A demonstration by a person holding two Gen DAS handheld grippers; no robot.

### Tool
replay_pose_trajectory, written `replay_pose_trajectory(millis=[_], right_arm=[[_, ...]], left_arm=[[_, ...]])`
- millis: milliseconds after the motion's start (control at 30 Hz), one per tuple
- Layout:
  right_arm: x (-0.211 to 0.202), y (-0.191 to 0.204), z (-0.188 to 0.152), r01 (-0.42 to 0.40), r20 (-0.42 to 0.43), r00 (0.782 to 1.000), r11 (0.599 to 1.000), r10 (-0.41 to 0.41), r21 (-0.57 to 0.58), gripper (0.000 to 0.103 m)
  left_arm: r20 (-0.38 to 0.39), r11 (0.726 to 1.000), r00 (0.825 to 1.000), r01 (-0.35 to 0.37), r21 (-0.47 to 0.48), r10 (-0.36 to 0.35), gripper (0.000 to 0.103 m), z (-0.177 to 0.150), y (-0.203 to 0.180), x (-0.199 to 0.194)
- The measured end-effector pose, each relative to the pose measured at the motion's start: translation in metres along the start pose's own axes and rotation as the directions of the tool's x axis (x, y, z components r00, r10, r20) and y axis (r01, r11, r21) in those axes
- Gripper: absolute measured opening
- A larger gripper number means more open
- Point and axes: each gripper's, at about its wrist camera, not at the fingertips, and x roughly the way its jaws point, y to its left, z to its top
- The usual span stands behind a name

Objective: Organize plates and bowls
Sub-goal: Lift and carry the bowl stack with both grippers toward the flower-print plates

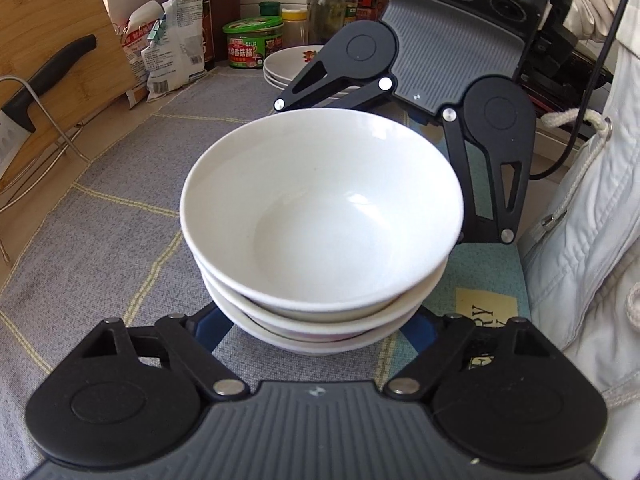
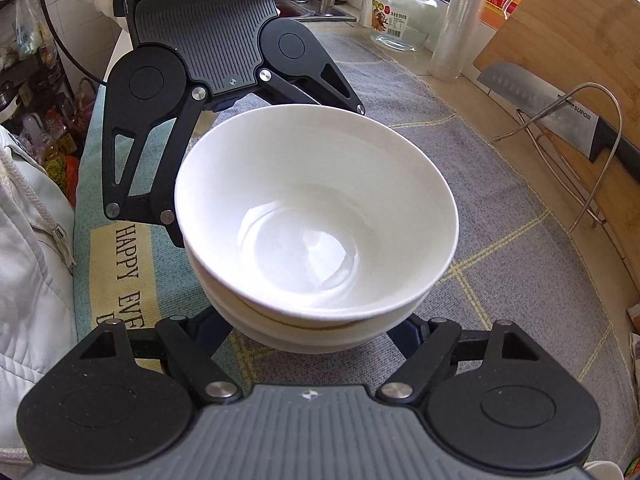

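Grey checked cloth (image 1: 120,208) carries a stack of white ceramic bowls (image 1: 320,216); left gripper (image 1: 316,332) and right gripper (image 2: 316,332) straddle its base from opposite sides, whether clamped I cannot tell.

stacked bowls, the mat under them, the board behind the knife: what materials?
Bowls: likely glazed ceramic or porcelain; white, glossy, with window glare on the inner wall. Melamine cannot be ruled out.
Mat: woven fabric; matte grey with a visible weave and pale yellow grid lines.
Board: looks like bamboo or wood; tan with straight grain strips, low sheen.
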Motion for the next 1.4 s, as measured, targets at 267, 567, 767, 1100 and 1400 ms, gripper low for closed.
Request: replay_pose_trajectory(millis=[267, 567, 767, 1100, 1400], right_arm=[[0.004, -0.005, 0.003, -0.025, 0.003, 1.0, 1.0, 0.025, -0.005, 0.087], [0.004, -0.002, 0.004, -0.025, -0.006, 1.0, 1.0, 0.025, 0.004, 0.088], [0.001, 0.0, 0.004, -0.035, -0.002, 0.999, 0.999, 0.035, 0.011, 0.088], [-0.025, 0.0, -0.004, -0.018, 0.007, 1.0, 1.0, 0.018, -0.003, 0.088], [-0.061, -0.007, -0.03, 0.001, 0.007, 1.0, 1.0, -0.001, -0.019, 0.088]], left_arm=[[-0.01, 0.999, 1.0, -0.012, 0.034, 0.013, 0.087, 0.001, -0.002, 0.001], [-0.016, 1.0, 1.0, -0.016, 0.017, 0.016, 0.087, 0.002, -0.002, 0.001], [-0.022, 1.0, 1.0, -0.013, 0.011, 0.013, 0.087, 0.006, -0.004, -0.002], [-0.025, 0.999, 0.999, -0.034, 0.029, 0.035, 0.087, 0.02, -0.007, -0.004], [-0.019, 0.999, 0.999, -0.031, 0.022, 0.032, 0.087, 0.049, -0.023, 0.013]])
